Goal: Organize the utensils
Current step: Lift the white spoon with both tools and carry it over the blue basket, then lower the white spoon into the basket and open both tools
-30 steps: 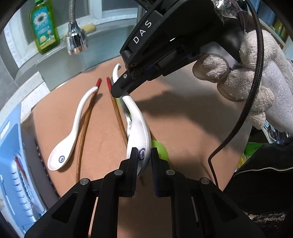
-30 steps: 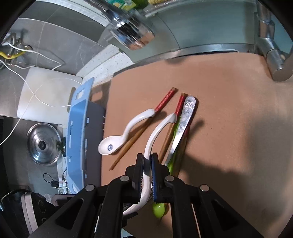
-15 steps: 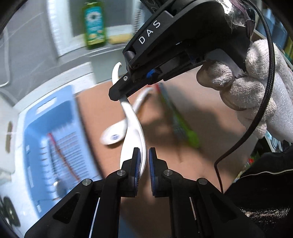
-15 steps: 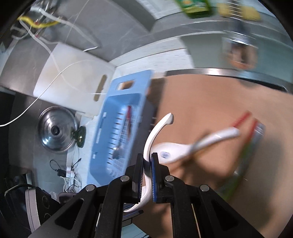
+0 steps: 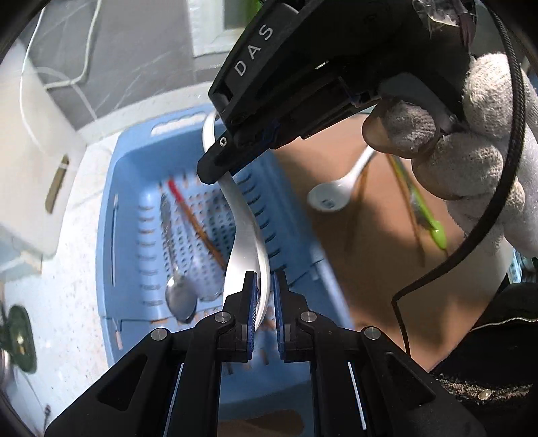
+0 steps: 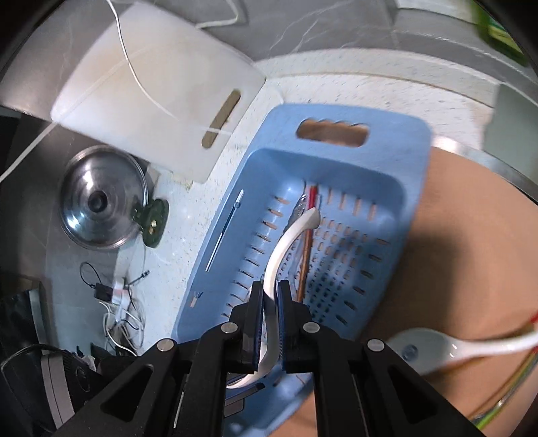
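From the left wrist, the left tool and the right tool each grasp one white spoon above the blue basket, which sits on a speckled desk beside a brown mat. From the right wrist, the right tool is clenched on the spoon's handle over the basket; a white cutting board and a steel lid lie at the desk's far edge beneath a grey wall.

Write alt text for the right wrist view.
The right gripper is shut on a white spoon, held above a blue basket that already holds a metal spoon and chopsticks. A second white spoon lies on the brown mat to the right; a cutting board and pot lid sit left.
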A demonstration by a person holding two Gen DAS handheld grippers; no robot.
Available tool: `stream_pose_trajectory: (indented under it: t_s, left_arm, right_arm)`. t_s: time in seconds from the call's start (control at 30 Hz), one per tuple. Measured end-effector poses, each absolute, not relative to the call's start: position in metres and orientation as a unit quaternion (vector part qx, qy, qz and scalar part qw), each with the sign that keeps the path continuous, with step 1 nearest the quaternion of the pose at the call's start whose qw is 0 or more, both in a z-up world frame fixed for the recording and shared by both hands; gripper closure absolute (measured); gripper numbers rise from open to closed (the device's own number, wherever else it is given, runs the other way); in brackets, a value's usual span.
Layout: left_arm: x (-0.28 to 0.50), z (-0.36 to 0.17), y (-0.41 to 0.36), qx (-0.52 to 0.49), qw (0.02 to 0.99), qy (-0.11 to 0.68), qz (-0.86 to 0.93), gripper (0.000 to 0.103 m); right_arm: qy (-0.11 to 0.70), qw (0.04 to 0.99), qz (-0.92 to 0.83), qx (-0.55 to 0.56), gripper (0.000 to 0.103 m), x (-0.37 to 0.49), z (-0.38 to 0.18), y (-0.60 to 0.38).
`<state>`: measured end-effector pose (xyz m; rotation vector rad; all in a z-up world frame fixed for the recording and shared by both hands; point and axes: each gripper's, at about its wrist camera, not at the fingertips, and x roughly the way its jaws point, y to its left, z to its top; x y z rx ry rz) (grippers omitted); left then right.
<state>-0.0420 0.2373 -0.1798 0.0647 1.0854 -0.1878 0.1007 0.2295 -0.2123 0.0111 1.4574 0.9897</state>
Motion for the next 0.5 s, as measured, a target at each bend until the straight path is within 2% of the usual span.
stream_pose_trajectory:
  t_s: [0.5]
  left_arm:
    - [-0.026,-0.211,0.249,0.0,0.829,0.552,-0.084,0.094]
  right_arm:
    - [0.664,0.613,0.424,-0.051,0.096,0.101,-0.254,0.273]
